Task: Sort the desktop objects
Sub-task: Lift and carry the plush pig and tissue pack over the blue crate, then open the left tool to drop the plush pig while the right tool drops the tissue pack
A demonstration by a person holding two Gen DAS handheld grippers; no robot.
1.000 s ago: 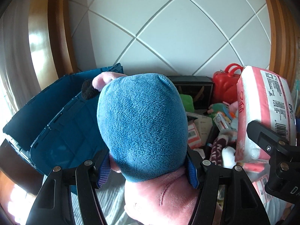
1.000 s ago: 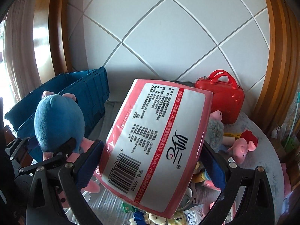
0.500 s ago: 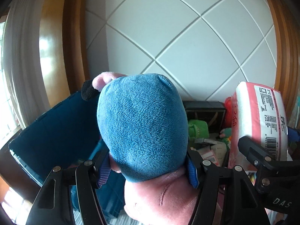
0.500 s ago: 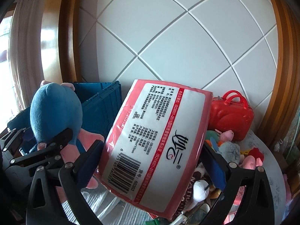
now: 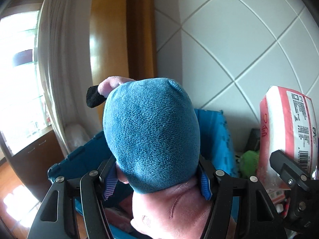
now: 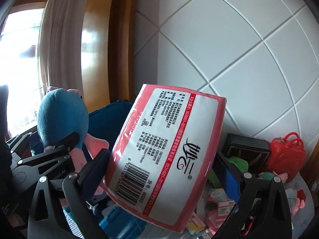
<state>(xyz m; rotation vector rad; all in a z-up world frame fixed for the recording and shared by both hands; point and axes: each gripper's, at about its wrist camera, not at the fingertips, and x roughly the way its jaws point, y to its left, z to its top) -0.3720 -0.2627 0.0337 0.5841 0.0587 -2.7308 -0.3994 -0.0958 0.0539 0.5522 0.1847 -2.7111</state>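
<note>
Left claw (image 5: 157, 181) clamped on a blue-and-pink plush toy (image 5: 151, 139), filling the centre of the left wrist view, held aloft with the blue pads pressed into both flanks. Right claw (image 6: 163, 171) closed around a pink-and-white tissue pack (image 6: 169, 151), tilted, barcode toward the lower centre of the right wrist view. Same pack visible at the right edge of the left wrist view; same plush at the left middle of the right wrist view.

Behind and below the plush, an open blue crate (image 5: 215, 135), rim and wall showing to the right of centre and at lower left. Seemingly above or just before the crate, though exact overlap hard to tell.

Judged mid-task: two items lifted, neither yet set down. Plenty left on the bench (image 6: 303, 187) at the lower right of the right wrist view: a red toy case (image 6: 285, 157), a dark box (image 6: 247, 149), a green plush (image 6: 239, 163), small pink packets (image 6: 221, 209) and other soft toys, all still crowded together. Crate contents not visible, so amount already sorted unknown.
</note>
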